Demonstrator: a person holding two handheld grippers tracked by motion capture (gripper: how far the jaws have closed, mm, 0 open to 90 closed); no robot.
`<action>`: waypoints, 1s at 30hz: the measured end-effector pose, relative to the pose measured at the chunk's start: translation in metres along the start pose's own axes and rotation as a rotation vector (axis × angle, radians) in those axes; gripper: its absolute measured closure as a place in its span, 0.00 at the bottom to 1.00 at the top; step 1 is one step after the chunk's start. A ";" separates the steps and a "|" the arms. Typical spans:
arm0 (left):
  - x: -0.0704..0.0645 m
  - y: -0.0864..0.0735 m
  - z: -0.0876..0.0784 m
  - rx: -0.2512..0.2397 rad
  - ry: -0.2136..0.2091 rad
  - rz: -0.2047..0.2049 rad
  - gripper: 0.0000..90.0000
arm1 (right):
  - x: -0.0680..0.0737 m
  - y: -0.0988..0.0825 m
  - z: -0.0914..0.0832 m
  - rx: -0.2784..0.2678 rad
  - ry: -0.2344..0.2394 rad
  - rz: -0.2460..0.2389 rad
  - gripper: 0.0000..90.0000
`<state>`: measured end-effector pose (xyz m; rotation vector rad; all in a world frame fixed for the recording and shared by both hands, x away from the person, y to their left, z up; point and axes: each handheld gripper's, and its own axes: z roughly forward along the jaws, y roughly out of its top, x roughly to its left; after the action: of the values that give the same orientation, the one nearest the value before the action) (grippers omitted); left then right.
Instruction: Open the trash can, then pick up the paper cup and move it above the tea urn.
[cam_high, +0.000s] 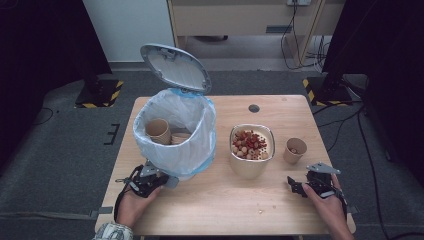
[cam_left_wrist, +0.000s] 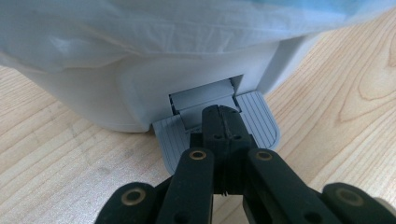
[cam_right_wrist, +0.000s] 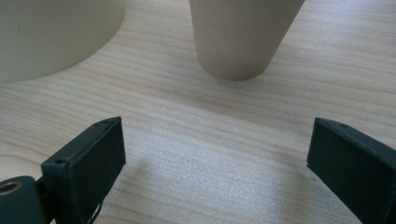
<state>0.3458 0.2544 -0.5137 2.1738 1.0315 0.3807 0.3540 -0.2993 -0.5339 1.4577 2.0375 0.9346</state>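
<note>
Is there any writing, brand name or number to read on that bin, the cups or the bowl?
None can be read.
The pedal bin, its raised lid and its pedal show no print.
The paper cup and the cream bowl are plain.
The yellow-and-black striped feet on the floor carry stripes, no words.
A wall plate at the top edge is too small to read.

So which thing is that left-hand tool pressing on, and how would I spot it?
Find the white pedal bin, lined with a pale bag, on the left half of the wooden table. At the foot of the bin, on the person's side, a small grey ribbed pedal sticks out flat over the wood. The shut left gripper rests on it; it is the bin's only ridged part.
</note>
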 end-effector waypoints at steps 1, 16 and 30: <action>0.000 0.000 0.000 0.000 0.001 0.000 1.00 | 0.000 0.000 0.000 -0.004 0.002 -0.002 0.05; 0.000 0.000 0.000 0.001 0.003 0.002 1.00 | 0.004 0.013 0.000 -0.033 -0.019 0.006 0.05; 0.000 0.000 0.000 0.000 0.002 0.001 1.00 | 0.008 0.034 0.009 -0.047 -0.060 0.020 0.05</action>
<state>0.3457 0.2541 -0.5137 2.1745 1.0320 0.3826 0.3793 -0.2821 -0.5146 1.4657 1.9490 0.9296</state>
